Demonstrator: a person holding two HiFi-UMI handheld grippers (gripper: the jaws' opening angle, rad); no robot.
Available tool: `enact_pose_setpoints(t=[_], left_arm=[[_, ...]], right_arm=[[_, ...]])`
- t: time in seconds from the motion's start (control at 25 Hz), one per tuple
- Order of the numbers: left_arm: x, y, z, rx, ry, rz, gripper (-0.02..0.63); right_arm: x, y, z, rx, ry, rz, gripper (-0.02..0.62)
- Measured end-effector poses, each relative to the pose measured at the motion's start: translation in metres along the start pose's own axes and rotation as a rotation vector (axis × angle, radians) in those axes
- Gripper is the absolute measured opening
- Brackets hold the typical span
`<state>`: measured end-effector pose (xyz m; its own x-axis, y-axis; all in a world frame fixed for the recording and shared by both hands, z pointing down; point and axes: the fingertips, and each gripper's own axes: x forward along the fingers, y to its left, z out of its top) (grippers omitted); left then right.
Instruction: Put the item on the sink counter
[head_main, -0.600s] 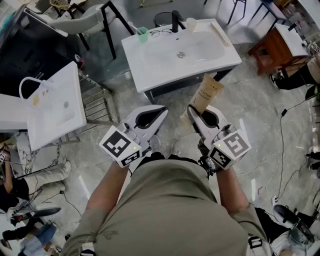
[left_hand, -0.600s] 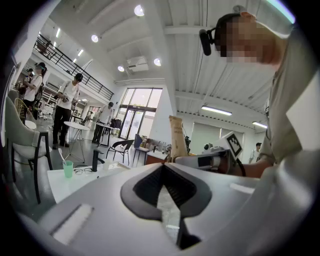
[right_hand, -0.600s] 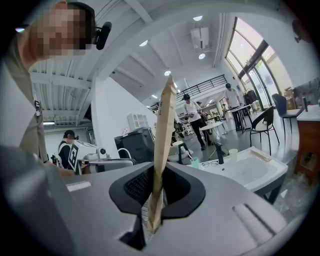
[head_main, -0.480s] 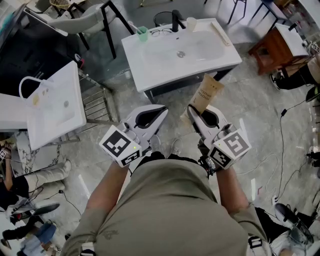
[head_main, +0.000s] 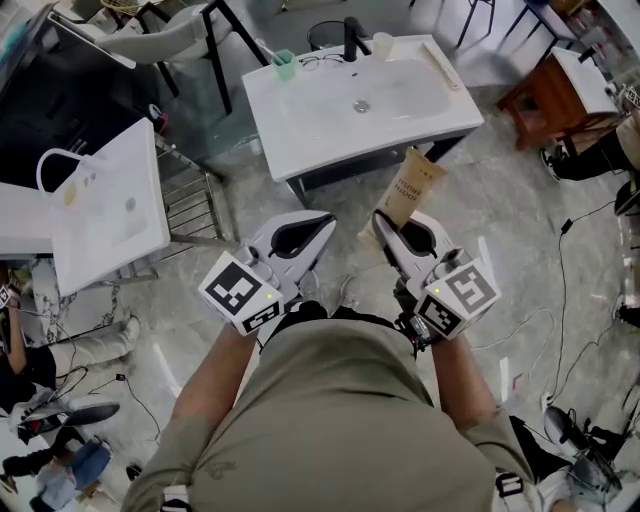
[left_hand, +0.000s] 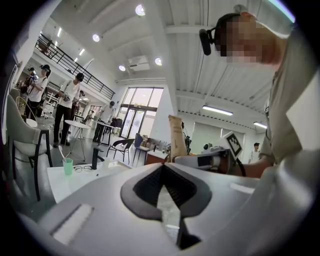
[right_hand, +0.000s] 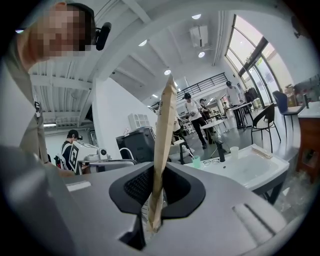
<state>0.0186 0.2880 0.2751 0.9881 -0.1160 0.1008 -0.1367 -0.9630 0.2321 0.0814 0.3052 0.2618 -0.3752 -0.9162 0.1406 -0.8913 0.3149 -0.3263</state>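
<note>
While the right gripper (head_main: 388, 226) stays clamped on the brown paper packet (head_main: 412, 187), upright over the floor (head_main: 250, 205) and short of the sink counter (head_main: 300, 125), little has changed; the left gripper (head_main: 322, 222), jaws seemingly together, holds nothing. Delivery to the counter remains pending.

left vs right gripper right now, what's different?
The left gripper is empty, jaws together; the right gripper is shut on a flat brown packet. The left gripper tilts toward the right, the right gripper toward the left. Both are over the floor, short of the sink counter.
</note>
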Motion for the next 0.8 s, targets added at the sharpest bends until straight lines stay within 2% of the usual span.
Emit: enact_pose_setpoints(t=[0.8], left_arm=[[0.011,-0.023,-0.011,0.006,-0.006,0.031,0.006]], right_arm=[[-0.023,-0.008,-0.006,-0.002,0.001,0.039,0.040]])
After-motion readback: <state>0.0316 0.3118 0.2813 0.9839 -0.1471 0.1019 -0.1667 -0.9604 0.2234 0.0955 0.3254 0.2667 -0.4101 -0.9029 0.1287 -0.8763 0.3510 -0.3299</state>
